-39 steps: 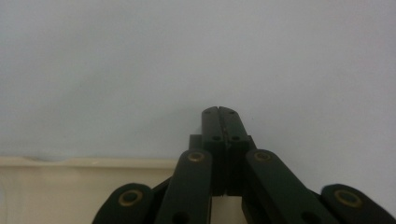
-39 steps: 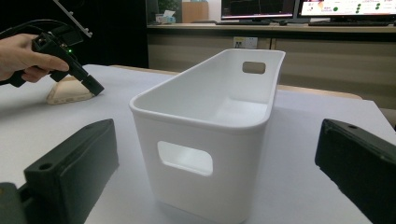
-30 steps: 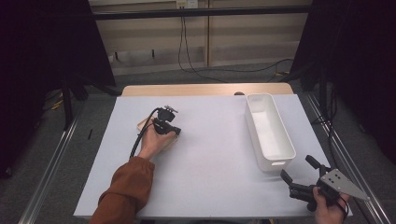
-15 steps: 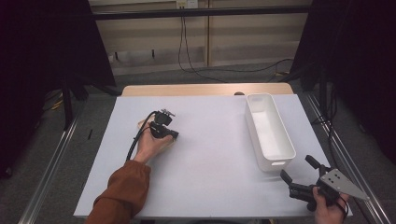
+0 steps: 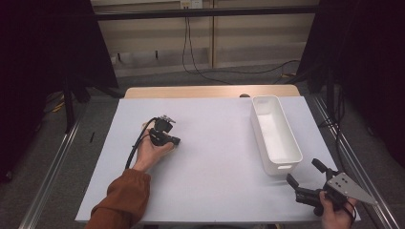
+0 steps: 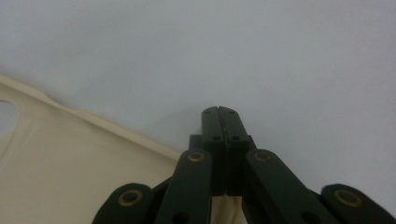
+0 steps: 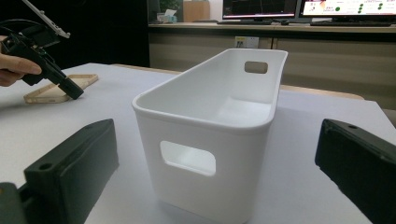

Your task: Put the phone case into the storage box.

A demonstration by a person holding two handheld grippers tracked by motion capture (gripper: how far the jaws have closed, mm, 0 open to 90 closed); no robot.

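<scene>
A flat cream phone-case-like frame (image 7: 55,92) lies on the white table (image 5: 215,157) at the left. My left gripper (image 5: 175,141) is shut, with nothing between its jaws, and its tip rests on the table right at the edge of that cream frame (image 6: 70,168). The closed left gripper (image 6: 218,113) points down at the sheet. My right gripper (image 5: 303,171) stands open at the table's near right corner. It faces the short end of a white bin (image 7: 210,121), and nothing lies between its fingers (image 7: 70,158).
The long white bin (image 5: 261,136) is empty, has handle cut-outs and stands along the table's right side. A wooden board edge (image 5: 210,91) borders the far side. Metal rails (image 5: 52,162) run along both sides of the table.
The left hand has drawn its gripper slightly nearer and to the left across the table. The right gripper has barely shifted.
</scene>
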